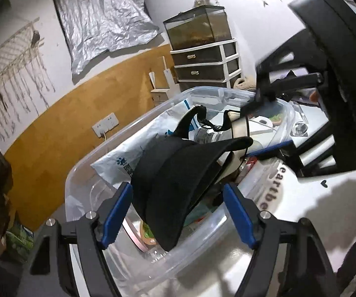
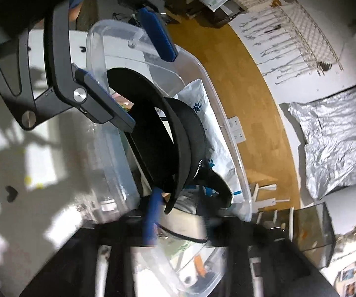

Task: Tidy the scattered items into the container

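My left claw (image 1: 176, 214) stands with its blue pads apart, the black visor cap (image 1: 178, 180) between them but neither pad pressing on it. In the left wrist view one pad sits at seven o'clock of the cap and the other at four o'clock, each with a gap to the fabric. My right claw (image 2: 178, 225) is blurred in its own view; seen from the left wrist, its jaws look parted at one o'clock above the far end of the bin, and I see nothing clamped in them.

The cap lies on top of the pile inside the clear plastic container (image 1: 84, 173), brim tilted down toward my left claw, strap trailing toward twelve o'clock. Beneath it I make out a white printed bag (image 1: 128, 156) and other small clutter already in the bin.

I judge this item delivered and released. On the white table (image 1: 301, 198) at three o'clock, a small clear object (image 1: 300, 127) sits just outside the container wall; that may be left to collect. The rest of the tabletop is mostly out of view, so I cannot say how much remains.
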`<control>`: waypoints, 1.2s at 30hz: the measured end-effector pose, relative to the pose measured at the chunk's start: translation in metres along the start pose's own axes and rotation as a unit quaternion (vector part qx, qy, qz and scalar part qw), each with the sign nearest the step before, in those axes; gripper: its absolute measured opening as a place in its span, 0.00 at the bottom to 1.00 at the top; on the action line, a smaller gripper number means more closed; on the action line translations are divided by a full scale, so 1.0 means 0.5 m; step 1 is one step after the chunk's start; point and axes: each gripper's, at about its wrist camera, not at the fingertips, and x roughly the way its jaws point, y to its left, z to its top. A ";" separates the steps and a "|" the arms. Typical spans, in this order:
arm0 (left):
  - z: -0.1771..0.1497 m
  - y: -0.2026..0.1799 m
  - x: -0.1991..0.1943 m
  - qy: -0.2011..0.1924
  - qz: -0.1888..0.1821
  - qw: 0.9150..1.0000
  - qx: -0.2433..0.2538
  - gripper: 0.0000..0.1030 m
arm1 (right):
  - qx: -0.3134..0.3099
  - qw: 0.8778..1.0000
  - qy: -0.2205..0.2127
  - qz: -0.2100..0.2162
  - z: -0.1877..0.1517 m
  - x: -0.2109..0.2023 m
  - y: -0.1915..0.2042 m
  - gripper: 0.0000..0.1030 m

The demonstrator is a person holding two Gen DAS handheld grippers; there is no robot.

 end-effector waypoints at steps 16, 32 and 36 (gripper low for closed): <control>0.005 0.004 -0.071 -0.009 0.009 0.996 -0.087 1.00 | 0.159 0.987 0.002 -0.011 -0.044 -0.119 -0.063 0.95; 0.002 0.000 -0.174 -0.017 0.048 0.981 -0.187 1.00 | 0.456 0.888 -0.023 -0.058 -0.098 -0.272 -0.137 1.00; 0.008 -0.007 -0.205 -0.027 0.066 0.977 -0.201 1.00 | 0.500 0.863 -0.016 -0.066 -0.118 -0.305 -0.151 1.00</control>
